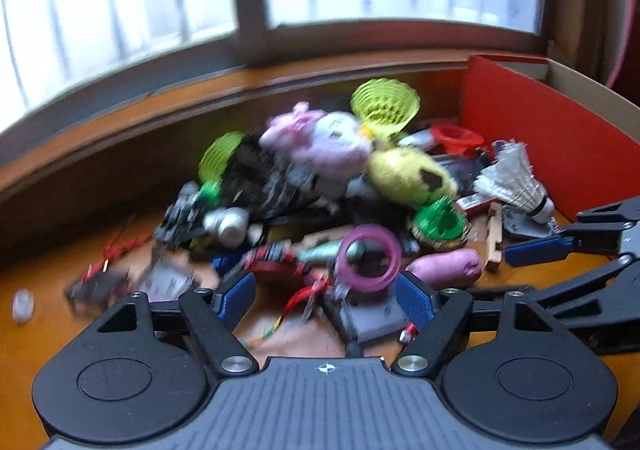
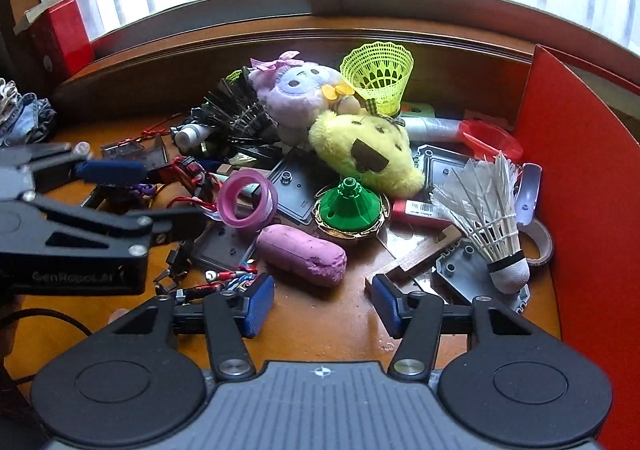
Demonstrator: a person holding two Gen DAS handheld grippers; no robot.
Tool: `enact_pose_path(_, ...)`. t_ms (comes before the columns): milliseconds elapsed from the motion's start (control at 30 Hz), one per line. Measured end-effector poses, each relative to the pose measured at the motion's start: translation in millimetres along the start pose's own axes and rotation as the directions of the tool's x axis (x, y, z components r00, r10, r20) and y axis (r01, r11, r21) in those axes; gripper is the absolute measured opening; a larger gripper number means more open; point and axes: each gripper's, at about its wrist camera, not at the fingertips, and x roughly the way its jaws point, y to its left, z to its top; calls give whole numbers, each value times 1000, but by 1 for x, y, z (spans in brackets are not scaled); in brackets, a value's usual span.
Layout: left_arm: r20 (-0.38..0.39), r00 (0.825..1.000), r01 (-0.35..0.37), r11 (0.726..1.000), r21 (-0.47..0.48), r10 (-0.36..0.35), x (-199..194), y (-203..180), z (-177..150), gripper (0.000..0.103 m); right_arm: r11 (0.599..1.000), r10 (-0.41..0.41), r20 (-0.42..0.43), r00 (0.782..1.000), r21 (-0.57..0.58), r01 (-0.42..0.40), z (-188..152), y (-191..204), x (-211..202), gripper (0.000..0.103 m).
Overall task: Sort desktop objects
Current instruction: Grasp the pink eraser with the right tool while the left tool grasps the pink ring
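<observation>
The pile of desktop objects lies at the back of the orange table [image 2: 320,334], beside the open red box [image 2: 576,177] at the right edge.

**Gripper state**
- Left hand-held gripper [image 1: 325,300]: jaws apart, nothing clamped. A pink ring [image 1: 369,264] and a grey plate [image 1: 370,320] lie just ahead of and between its pads; the view is blurred, so contact cannot be confirmed.
- Right hand-held gripper [image 2: 323,304]: jaws apart over bare table, nothing between the pads. A pink cylinder [image 2: 302,260] lies just ahead of it.

**Hazards**
- The objects overlap. Lifting one item is likely to drag a neighbour, notably the red cords [image 2: 188,203] threaded through the left part of the pile.
- The white feather shuttlecock [image 2: 486,217] leans on grey parts near the box wall; a nudge could topple it or crush the feathers.
- The two grippers work close together; a sideways reach could make them collide.
- The pink ring stands on edge and may roll if brushed.

**Count of identifiable items**
- Plush toys: two, one lilac [image 2: 298,97], one yellow [image 2: 368,151].
- Yellow-green mesh shuttlecocks: one fully visible [image 2: 378,73], a second partly hidden behind the black spiky object [image 2: 238,111].
- White feather shuttlecock: one.
- Green cone [image 2: 348,205]: one.
- Pink ring: one. Pink cylinder: one.
- Grey plates: several; the exact number cannot be told.
</observation>
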Motion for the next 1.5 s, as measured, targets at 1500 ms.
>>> enact_pose_path(1500,-46,985,172,982,80,-169,53,1,5,46,998,-46,-27,999,-47,44,-3,9,13,32)
